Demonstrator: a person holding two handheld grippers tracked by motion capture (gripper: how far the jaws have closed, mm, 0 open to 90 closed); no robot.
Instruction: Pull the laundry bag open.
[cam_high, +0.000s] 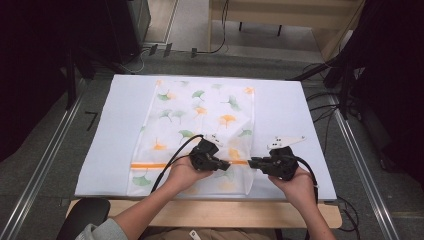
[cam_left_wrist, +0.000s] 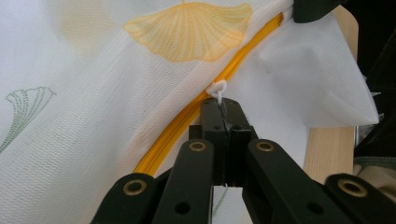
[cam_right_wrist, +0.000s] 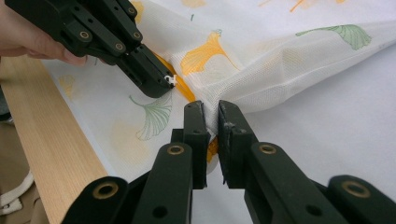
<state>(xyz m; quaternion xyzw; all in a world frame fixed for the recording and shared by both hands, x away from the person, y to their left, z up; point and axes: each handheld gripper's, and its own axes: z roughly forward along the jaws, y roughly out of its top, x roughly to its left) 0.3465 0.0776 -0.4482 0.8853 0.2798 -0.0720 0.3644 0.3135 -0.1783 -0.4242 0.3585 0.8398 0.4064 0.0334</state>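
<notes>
pinching small white zipper pull (cam_left_wrist: 217, 88), left claw (cam_left_wrist: 223, 112); right claw (cam_right_wrist: 212, 122) clamped on thin mesh bag (cam_high: 200, 115) edge beside orange zipper (cam_left_wrist: 205, 100).

Mesh bag (cam_high: 200, 120) flat on table (cam_high: 290, 110); zipper (cam_high: 150, 165) across near end.

One white mesh laundry bag printed with green and orange ginkgo leaves (cam_high: 200, 125) lies flat. It has one orange zipper (cam_high: 150, 165) running across it and one small white zipper pull (cam_left_wrist: 217, 88). There is one white cloth-covered table top (cam_high: 295, 115) with one pale wooden front edge (cam_high: 225, 212). Two black two-jaw grippers are present, the left gripper (cam_high: 226, 164) and the right gripper (cam_high: 251, 162), each held in one hand.
</notes>
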